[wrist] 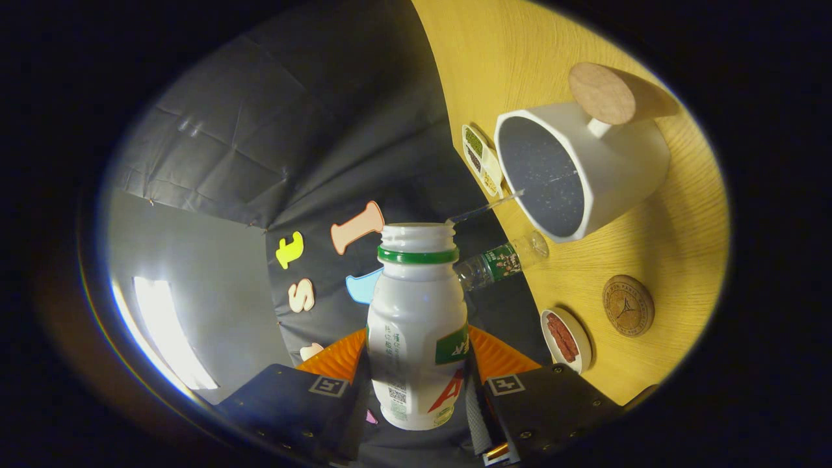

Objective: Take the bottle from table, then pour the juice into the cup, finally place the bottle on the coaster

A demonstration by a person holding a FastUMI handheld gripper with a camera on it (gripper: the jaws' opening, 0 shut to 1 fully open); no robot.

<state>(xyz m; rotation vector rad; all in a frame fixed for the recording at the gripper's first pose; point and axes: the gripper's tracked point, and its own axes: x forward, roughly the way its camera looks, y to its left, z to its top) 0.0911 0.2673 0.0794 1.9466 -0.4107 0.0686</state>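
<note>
A white bottle (416, 325) with a green neck ring and an open mouth sits between my fingers, and my gripper (416, 380) is shut on its body. The whole view is rolled, so the wooden table (650, 234) stands on edge beside the bottle. A thin clear stream (486, 208) runs from the bottle's mouth to the rim of the white cup (585, 169), whose inside is dark and speckled. The round cork coaster (628, 305) lies on the table past the cup, bare, off to the side of my fingers.
A clear plastic bottle with a green label (504, 260) stands between my bottle and the cup. A small dish of red strips (565, 338) sits by the coaster. A divided dish of green bits (482, 159) lies behind the cup. A round wooden disc (601, 93) pokes over the cup.
</note>
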